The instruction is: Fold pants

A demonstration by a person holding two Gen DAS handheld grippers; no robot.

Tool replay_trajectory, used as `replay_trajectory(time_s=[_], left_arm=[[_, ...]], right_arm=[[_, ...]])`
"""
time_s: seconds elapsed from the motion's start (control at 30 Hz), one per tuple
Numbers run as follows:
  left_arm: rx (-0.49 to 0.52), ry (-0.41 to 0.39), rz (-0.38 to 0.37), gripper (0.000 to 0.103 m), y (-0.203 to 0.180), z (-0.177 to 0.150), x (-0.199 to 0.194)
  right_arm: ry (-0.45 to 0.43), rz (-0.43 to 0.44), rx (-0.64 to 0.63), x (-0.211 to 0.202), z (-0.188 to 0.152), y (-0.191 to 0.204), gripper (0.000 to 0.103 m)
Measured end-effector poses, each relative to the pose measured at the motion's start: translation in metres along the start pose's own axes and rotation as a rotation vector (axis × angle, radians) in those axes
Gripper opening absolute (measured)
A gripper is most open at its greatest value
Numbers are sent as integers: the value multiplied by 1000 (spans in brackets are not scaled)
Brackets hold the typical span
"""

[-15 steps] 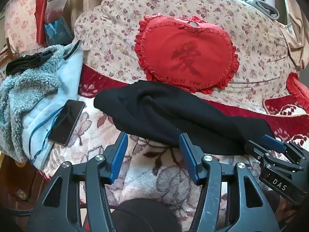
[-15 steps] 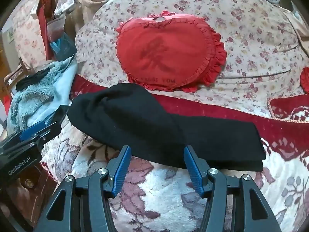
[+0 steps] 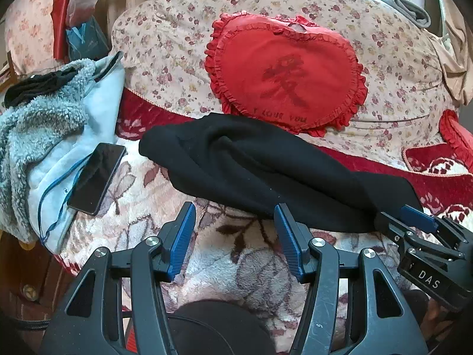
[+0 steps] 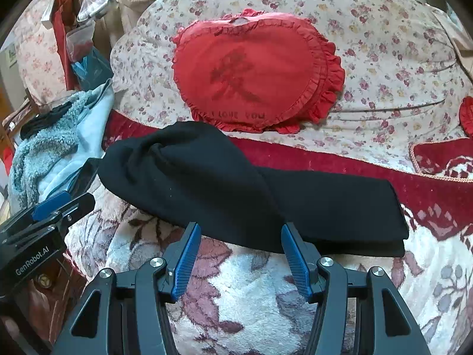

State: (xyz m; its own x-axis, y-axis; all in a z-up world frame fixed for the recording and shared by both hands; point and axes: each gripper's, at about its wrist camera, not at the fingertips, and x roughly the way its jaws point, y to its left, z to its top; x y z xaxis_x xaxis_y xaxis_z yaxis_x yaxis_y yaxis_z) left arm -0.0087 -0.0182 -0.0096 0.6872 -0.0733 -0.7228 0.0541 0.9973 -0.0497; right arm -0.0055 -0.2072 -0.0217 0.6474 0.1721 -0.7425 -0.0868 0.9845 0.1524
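The black pants (image 3: pixel 266 171) lie folded lengthwise in a long strip across the floral blanket (image 3: pixel 245 266), bunched at the left end; they also show in the right wrist view (image 4: pixel 236 195). My left gripper (image 3: pixel 235 210) is open and empty, its tips just short of the pants' near edge. My right gripper (image 4: pixel 239 230) is open and empty, its tips at the near edge of the pants' middle. The right gripper also shows in the left wrist view (image 3: pixel 414 222) by the pants' right end. The left gripper shows at the left of the right wrist view (image 4: pixel 59 204).
A red heart-shaped pillow (image 3: pixel 286 71) rests against the floral cushion (image 3: pixel 177 47) behind the pants. A black phone (image 3: pixel 96 174) lies on a pale blue fleece garment (image 3: pixel 44 130) at the left. A dark red blanket band (image 4: pixel 354 165) runs behind the pants.
Both grippers have shifted very slightly toward the pants. The pants have not moved.
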Motion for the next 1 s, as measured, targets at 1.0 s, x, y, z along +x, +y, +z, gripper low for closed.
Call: replay_trajectory(time_s=[1.0], left_arm=[[-34, 59, 4, 55, 9, -2, 20]], right_arm=[[60, -33, -71, 25, -5, 11, 55]])
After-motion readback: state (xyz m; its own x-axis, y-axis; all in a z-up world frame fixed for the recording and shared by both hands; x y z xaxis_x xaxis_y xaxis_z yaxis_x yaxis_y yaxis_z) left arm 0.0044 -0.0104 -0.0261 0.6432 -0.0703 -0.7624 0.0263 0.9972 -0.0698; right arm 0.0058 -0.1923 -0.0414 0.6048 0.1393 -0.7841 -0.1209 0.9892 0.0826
